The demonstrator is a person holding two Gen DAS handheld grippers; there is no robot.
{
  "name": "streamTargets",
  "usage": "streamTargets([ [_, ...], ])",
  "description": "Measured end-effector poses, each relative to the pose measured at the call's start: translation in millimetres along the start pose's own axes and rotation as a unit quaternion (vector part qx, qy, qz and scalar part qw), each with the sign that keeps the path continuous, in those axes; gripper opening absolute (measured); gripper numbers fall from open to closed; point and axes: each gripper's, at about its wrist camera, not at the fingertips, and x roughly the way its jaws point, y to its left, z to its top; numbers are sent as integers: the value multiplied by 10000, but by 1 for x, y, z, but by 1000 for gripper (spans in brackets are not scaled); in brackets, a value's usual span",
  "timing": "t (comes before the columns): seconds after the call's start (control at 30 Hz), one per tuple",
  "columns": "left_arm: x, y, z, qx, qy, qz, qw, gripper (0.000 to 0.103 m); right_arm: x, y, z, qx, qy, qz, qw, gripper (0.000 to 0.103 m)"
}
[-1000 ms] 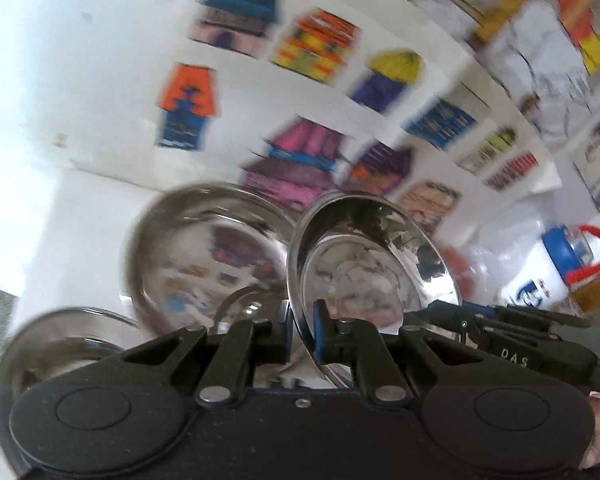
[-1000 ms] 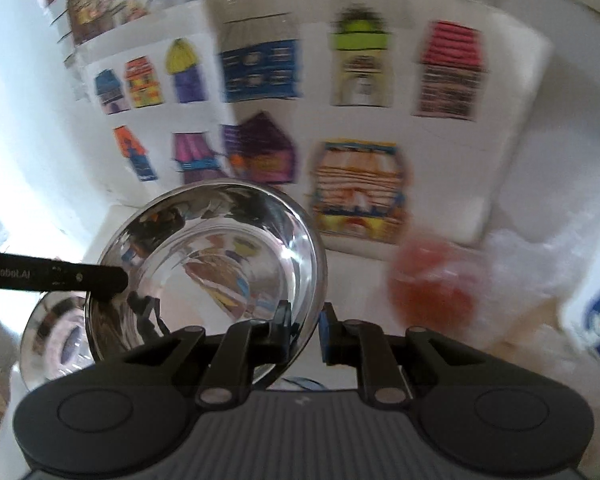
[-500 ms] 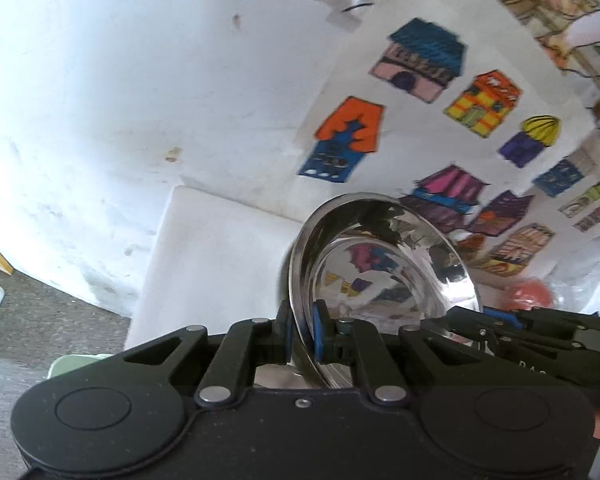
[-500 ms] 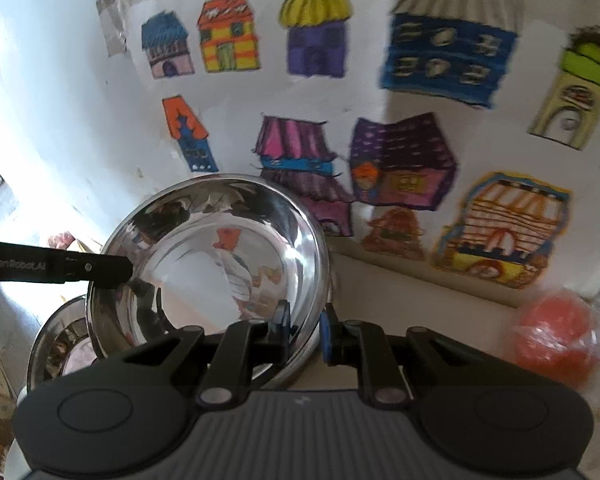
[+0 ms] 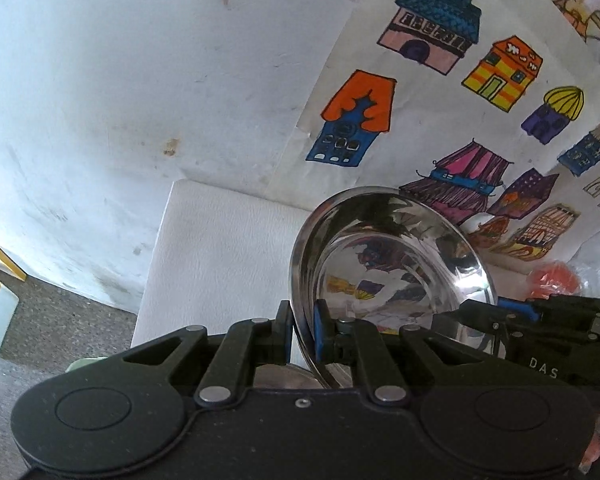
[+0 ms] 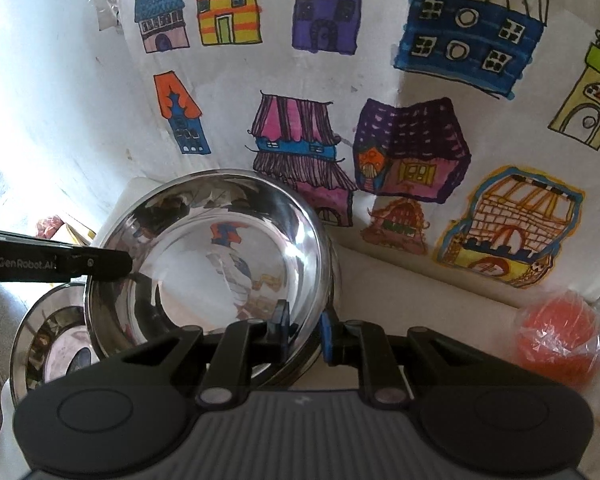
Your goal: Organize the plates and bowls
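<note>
Both grippers clamp the rim of one steel bowl (image 6: 216,264), held tilted above the white tabletop (image 5: 220,248) in front of the wall of house drawings (image 6: 340,92). The left gripper (image 5: 302,330) pinches the rim's left side, the right gripper (image 6: 304,330) its opposite edge; each hides the rim's lowest part. Below and left of the bowl lies a steel plate (image 6: 48,340), half covered by it and cut off by the gripper body. Right of the bowl, a red ball (image 6: 556,332) sits blurred under clear plastic.

Right tool (image 6: 303,330) pinching steel bowl (image 6: 208,264) rim, left tool (image 6: 112,264) opposite
</note>
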Motion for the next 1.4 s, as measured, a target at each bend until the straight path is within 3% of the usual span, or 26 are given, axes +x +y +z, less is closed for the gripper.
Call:
streamTargets([
  [0.77, 10, -12, 0, 175, 84, 250, 9995, 13, 11, 12, -1, -336, 33, -217, 9992, 21],
  [0.87, 8, -14, 1, 217, 41, 306, 9993, 13, 13, 15, -2, -382, 27, -271, 9989, 26],
  [1.23, 0, -19, 0, 320, -35, 365, 9988, 17, 22, 18, -8, -368, -5, -245, 9990, 30],
  [1.4, -4, -17, 1, 326, -117, 349, 9988, 24, 18, 12, -7, -333, -64, -249, 9991, 50],
])
